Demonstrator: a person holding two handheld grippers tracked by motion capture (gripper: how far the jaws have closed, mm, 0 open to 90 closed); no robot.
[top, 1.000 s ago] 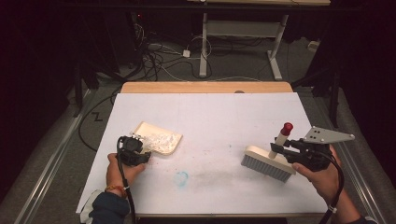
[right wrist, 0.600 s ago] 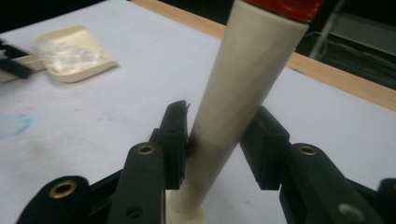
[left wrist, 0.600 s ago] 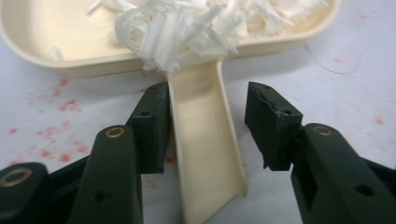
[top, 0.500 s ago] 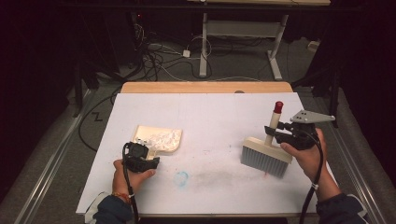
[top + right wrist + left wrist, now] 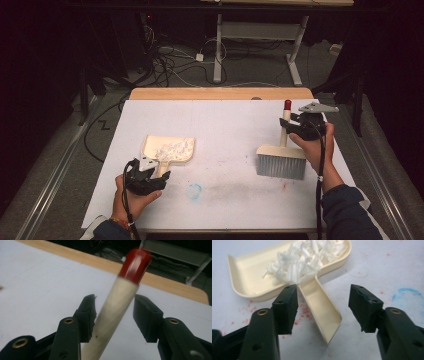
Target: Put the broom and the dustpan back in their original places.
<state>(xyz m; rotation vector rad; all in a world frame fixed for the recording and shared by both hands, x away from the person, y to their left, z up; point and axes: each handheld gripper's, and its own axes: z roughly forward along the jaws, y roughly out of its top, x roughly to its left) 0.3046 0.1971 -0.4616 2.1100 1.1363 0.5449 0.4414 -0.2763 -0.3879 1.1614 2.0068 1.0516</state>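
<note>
A cream dustpan (image 5: 172, 150) (image 5: 249, 272) holding white paper shreds (image 5: 302, 257) lies left of centre on the white table cover (image 5: 230, 125). My left gripper (image 5: 161, 173) (image 5: 323, 293) sits at its near end. Its jaws have just been opening and now stand open on either side of the pan's handle (image 5: 322, 312), without touching it. At the right, a brush (image 5: 281, 161) rests on its grey bristles, with its red-tipped handle (image 5: 286, 117) (image 5: 120, 302) pointing away. My right gripper (image 5: 292, 131) (image 5: 116, 301) has also just been opening. The handle leans by one jaw, with a gap to the other.
A blue smudge (image 5: 195, 190) and red specks (image 5: 302, 312) mark the cover near the middle. The table's wooden far edge (image 5: 220, 93) shows beyond the cover. Cables (image 5: 165, 55) and a desk frame (image 5: 260, 35) lie on the dark floor behind.
The right hand moved toward the far side and the brush handle swung from slanting right to pointing away. The left gripper slid back along the dustpan handle toward the near edge.
</note>
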